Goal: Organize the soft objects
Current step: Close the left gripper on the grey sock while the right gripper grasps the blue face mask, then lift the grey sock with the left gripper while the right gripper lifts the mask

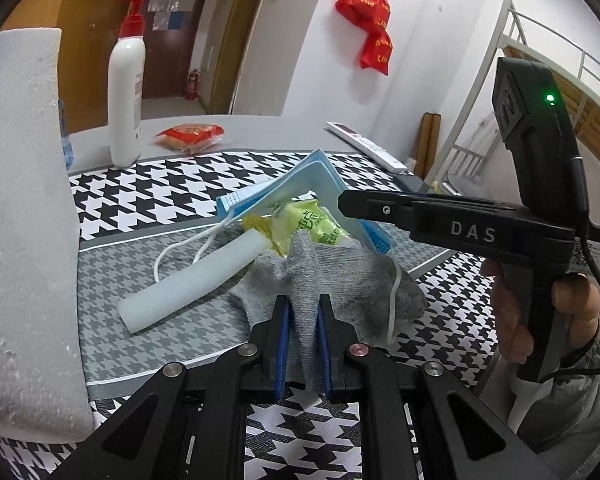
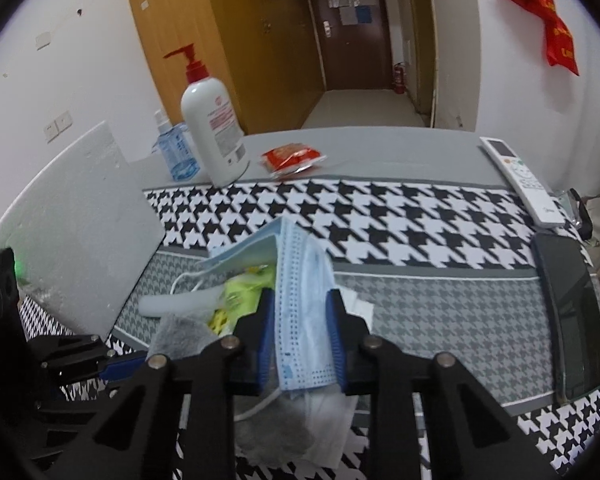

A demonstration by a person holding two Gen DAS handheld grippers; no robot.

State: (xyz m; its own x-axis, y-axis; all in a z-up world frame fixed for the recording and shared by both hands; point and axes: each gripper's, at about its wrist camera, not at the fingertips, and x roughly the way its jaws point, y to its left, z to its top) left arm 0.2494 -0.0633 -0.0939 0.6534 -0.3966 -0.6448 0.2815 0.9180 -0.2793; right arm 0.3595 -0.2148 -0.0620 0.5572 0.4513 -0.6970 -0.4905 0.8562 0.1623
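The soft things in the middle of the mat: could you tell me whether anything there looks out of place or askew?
Yes. The blue face mask, grey sock, yellow-green packet and white foam tube lie in one overlapping heap, not sorted. The mask stands tented and crumpled over the packet, one ear loop trailing across the houndstooth mat.

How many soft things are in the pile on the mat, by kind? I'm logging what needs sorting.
Grey sock: 1, pinched by the left gripper
Blue face mask: 1, between the right gripper's fingers
White foam tube: 1
Yellow-green soft packet: 1
Total: 4
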